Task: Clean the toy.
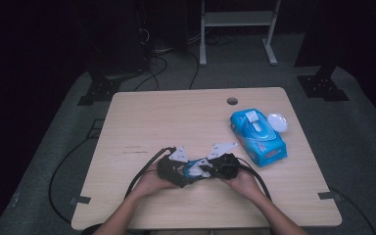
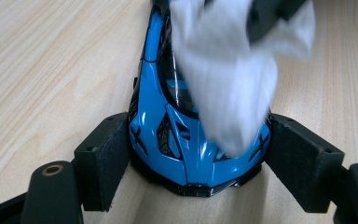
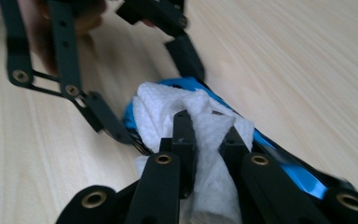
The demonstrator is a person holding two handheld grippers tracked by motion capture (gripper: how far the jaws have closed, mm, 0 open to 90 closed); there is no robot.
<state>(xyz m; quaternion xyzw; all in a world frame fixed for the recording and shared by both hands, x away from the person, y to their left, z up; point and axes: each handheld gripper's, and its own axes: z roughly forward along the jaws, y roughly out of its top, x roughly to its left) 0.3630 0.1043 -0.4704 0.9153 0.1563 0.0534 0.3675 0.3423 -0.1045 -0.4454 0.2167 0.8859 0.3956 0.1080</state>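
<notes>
Right gripper clamping white wipe, left gripper gripping unlabelled blue toy car

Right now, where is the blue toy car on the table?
The blue toy car sits near the table's front edge, clamped between the left gripper's fingers, with the right gripper pressing a white wipe on top.

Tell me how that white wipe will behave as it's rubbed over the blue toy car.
The white wipe bunches and folds in the right claw, so it is probably limp and light. It drapes over the blue toy car, so it likely conforms to curves. The car's glossy body may let it slide easily.
</notes>
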